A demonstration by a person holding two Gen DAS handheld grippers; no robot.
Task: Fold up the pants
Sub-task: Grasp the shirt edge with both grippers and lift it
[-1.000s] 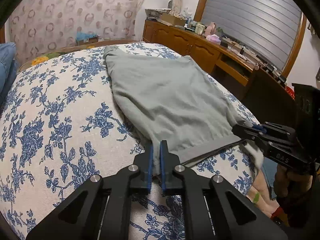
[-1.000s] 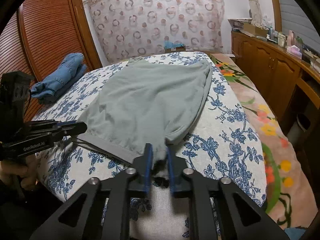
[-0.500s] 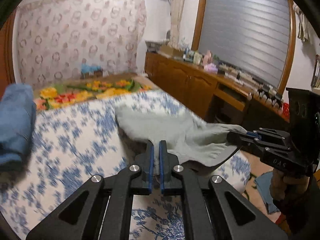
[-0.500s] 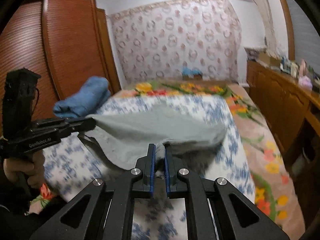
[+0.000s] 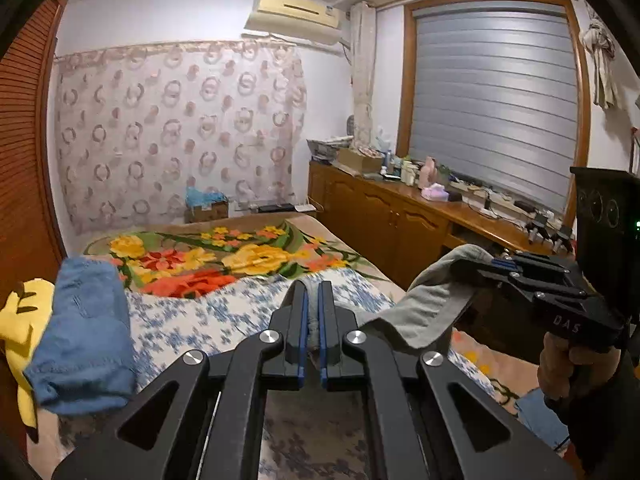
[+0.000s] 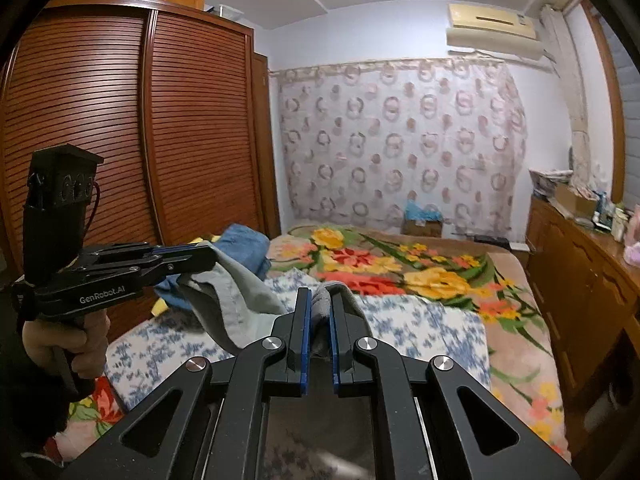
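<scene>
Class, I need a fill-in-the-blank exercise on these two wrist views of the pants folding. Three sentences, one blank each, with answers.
1. Both the left gripper and the right gripper are shut on the ____ pants.
2. The pile of folded blue clothes lies on the ____.
3. The air conditioner hangs above the ____ with a ring pattern.

Answers: grey; bed; curtain
</scene>
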